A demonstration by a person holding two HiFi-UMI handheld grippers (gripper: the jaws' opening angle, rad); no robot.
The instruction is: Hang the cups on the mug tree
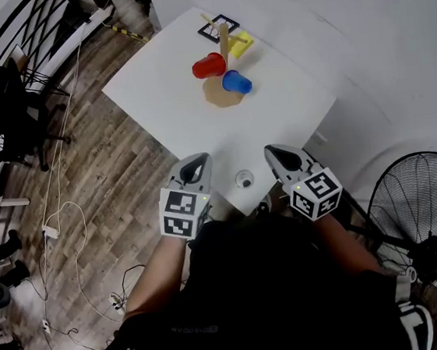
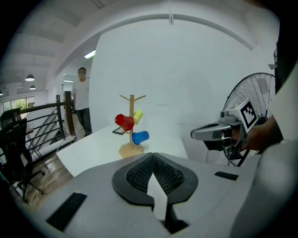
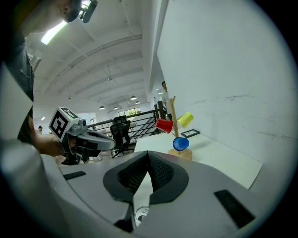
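A wooden mug tree (image 1: 223,46) (image 2: 132,120) (image 3: 174,122) stands at the far end of the white table (image 1: 275,117). A red cup (image 1: 208,65) (image 2: 124,122) (image 3: 164,125), a blue cup (image 1: 236,83) (image 2: 139,137) (image 3: 180,144) and a yellow cup (image 1: 240,44) (image 2: 138,115) (image 3: 185,119) hang on its pegs. My left gripper (image 1: 199,160) (image 2: 152,158) and right gripper (image 1: 272,150) (image 3: 148,158) hover side by side at the table's near edge, far from the tree. Both are shut with nothing between the pads.
A small round metal item (image 1: 244,179) lies on the table's near edge between the grippers. A black square frame (image 1: 218,27) sits behind the tree. A standing fan (image 1: 427,217) is at the right, office chairs (image 1: 16,115) and a railing at the left, and cables lie across the wooden floor. A person (image 2: 83,100) stands in the background.
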